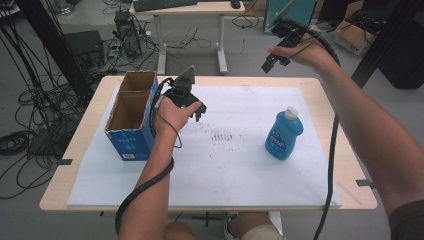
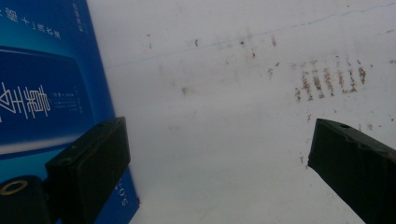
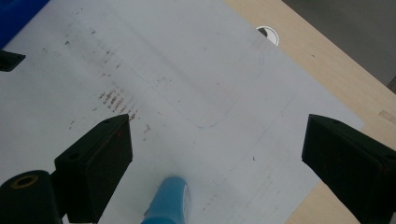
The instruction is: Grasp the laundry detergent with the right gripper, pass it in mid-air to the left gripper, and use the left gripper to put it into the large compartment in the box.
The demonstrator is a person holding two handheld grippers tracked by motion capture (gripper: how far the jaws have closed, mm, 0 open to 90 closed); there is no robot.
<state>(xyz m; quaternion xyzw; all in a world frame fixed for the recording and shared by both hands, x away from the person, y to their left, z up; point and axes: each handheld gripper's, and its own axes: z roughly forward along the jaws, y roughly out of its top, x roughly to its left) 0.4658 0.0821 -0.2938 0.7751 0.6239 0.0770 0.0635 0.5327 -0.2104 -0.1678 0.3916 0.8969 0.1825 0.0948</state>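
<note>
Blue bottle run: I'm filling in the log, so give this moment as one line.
left gripper: open, beside blue box | right gripper: open, raised past table's far edge | blue bottle: lying on white sheet, untouched

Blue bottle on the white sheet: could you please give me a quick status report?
Left claw open, beside the cardboard box. Right claw open, raised past the table's far edge. Blue bottle lying untouched on the white sheet. Nothing in the way.
</note>
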